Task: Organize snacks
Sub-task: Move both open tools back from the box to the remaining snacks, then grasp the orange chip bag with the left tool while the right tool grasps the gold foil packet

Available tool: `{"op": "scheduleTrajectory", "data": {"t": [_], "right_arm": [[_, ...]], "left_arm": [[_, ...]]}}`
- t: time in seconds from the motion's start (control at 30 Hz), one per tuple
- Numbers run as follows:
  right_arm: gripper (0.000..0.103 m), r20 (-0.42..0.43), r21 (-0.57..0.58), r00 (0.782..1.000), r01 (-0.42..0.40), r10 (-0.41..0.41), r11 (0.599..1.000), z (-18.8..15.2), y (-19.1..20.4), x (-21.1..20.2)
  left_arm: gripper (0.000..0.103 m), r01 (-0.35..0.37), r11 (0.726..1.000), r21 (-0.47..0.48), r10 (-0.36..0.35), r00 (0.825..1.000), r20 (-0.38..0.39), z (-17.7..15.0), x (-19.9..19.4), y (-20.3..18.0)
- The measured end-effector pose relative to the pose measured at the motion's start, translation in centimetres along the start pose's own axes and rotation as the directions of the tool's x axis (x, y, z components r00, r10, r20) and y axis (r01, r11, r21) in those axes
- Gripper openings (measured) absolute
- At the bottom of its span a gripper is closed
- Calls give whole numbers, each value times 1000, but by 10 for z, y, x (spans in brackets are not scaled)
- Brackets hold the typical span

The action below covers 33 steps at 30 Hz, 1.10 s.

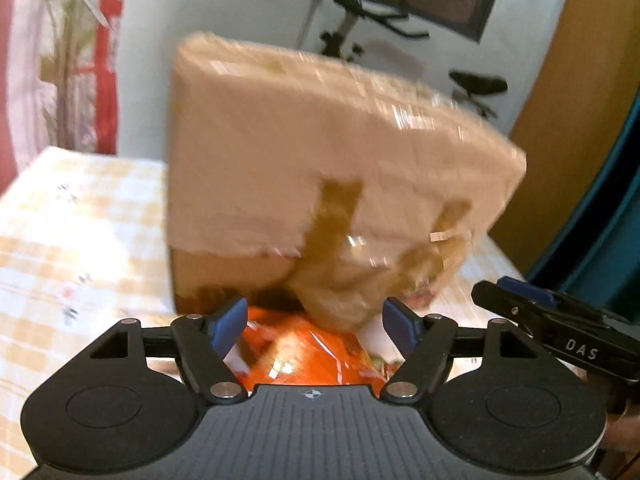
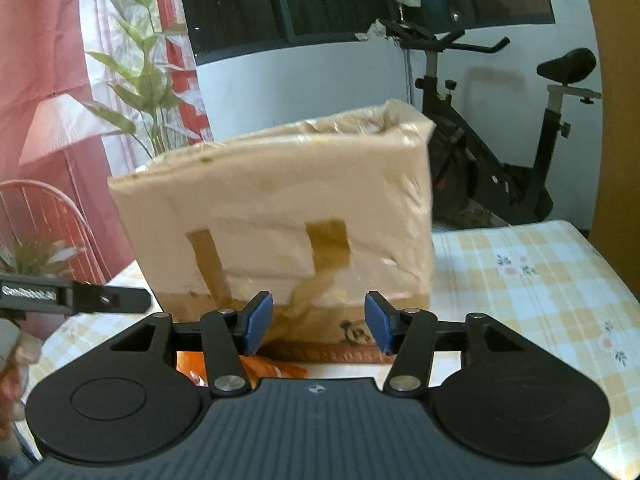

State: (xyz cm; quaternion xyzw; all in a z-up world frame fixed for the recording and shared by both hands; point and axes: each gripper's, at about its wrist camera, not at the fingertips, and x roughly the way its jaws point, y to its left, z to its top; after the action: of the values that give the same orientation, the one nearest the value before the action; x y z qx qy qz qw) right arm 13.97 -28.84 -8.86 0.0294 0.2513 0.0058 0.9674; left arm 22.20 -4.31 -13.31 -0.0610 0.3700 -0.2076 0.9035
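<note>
1. Clearly, from the left wrist view, the left gripper (image 1: 314, 326) stands open, gripping nothing; a crinkly orange snack packet (image 1: 304, 360) lies just below its pads. The slippery foil could skid away.
2. From the right wrist view, the right gripper (image 2: 318, 322) gapes half-open and empty; the tape-wrapped cardboard box (image 2: 280, 216) stands just ahead.

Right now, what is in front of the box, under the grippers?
An orange snack packet lies on the table before the box. The grippers cover part of it; the box's inside is hidden.
</note>
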Motion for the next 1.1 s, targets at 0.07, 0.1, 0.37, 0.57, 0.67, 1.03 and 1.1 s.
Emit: {"op": "scheduleTrajectory", "data": {"t": [0.07,0.1,0.37,0.57,0.67,1.03,1.1], "right_arm": [[55,-15,18,1000,4,-4,1000,-7,-6,0],[55,-23,26,1000,7,-6,1000,-10,-9,0],[55,-65,72,998,23,-18,997,-29,-27,0],[55,-92,102,996,27,-17,994,-40,-35,4],[55,-104,111,994,28,-16,993,-46,-38,5],[55,-136,87,991,30,-18,996,-59,-43,8],[55,-151,39,988,24,-18,999,-62,-41,10]], "left_arm": [[77,-8,1000,18,9,999,-38,-5,13,-5],[77,-15,1000,20,16,998,-53,-6,18,-6],[85,-80,994,72,87,991,-102,-22,46,-16],[88,-133,981,143,153,978,-138,-32,58,-23],[88,-124,989,79,135,979,-151,-36,61,-13],[57,-68,996,55,70,997,-43,-43,11,-11],[57,-47,998,47,48,998,-28,-45,-1,-8]]}}
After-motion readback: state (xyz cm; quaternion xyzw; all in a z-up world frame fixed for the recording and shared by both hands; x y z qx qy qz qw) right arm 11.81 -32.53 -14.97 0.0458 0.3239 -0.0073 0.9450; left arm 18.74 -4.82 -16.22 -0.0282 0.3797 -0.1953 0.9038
